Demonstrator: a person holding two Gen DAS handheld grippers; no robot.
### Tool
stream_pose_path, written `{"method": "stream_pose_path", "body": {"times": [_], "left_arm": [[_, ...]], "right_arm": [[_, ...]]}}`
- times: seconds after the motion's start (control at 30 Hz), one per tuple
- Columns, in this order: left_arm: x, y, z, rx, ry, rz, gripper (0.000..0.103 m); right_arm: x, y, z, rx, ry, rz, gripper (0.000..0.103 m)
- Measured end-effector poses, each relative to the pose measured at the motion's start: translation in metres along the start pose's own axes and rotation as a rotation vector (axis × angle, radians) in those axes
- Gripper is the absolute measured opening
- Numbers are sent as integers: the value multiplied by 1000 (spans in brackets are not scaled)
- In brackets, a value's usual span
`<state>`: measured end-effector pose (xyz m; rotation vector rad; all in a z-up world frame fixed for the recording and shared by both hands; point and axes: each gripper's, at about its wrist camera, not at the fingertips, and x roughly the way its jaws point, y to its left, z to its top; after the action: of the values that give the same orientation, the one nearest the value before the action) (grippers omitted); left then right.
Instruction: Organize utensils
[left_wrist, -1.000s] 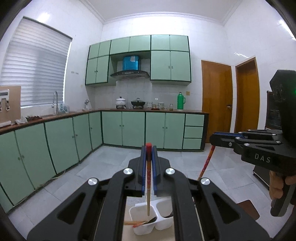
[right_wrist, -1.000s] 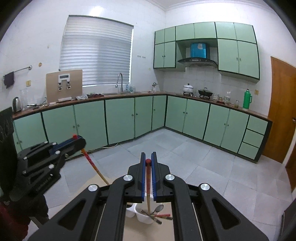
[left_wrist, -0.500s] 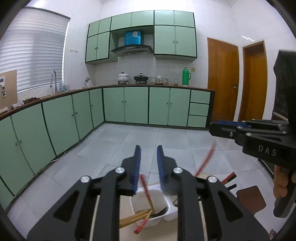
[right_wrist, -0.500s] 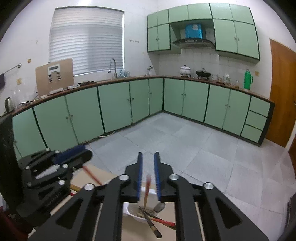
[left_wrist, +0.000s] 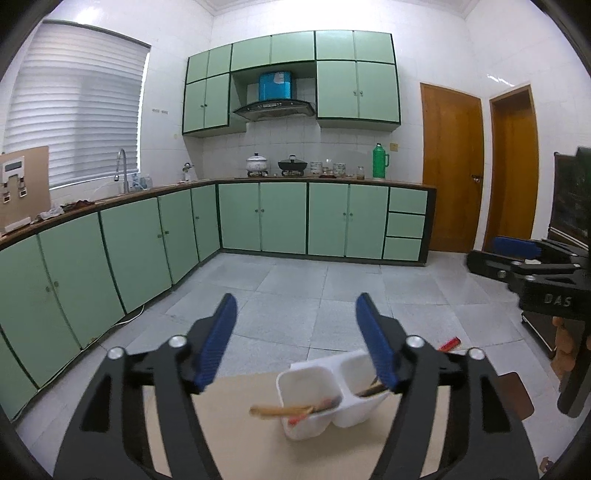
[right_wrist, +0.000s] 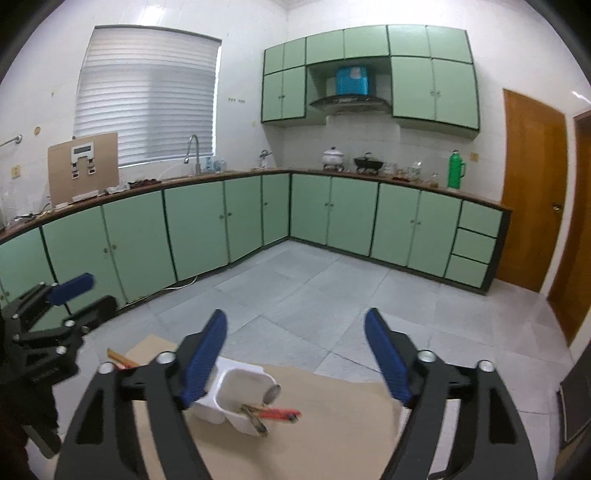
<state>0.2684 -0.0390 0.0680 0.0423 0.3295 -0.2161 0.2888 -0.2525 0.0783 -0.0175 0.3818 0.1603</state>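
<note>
Chopsticks (left_wrist: 284, 410) dropped into white holder (left_wrist: 325, 395) now; both tongs (left_wrist: 295, 343) (right_wrist: 295, 354) opening, empty; holder contents blurry.

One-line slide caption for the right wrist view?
Right claw opening, empty, above white two-compartment plastic holder containing red chopsticks and a spoon.

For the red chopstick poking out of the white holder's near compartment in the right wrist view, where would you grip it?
Grip the red chopstick on its free outer end, coming from above the table. It leans out over the white holder rim, nearly level, and that end is clear of the other utensils.
</note>
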Motion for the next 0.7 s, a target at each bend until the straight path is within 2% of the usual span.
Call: {"method": "stream_pose_path", "body": {"times": [0.13, 0.27, 0.4, 0.7], "left_arm": [[-26, 4, -19, -9, 15, 11, 74], [-50, 8, -44, -40, 45, 19, 78], [-72, 10, -73, -76, 84, 28, 86], [-105, 8, -117, -97, 178, 48, 93]], "right_arm": [[-35, -5, -24, 18, -24, -36, 97], [-58, -8, -51, 39, -17, -39, 97], [-76, -6, -79, 91, 12, -13, 97], [-98, 3, -138, 150, 122, 33, 97]]}}
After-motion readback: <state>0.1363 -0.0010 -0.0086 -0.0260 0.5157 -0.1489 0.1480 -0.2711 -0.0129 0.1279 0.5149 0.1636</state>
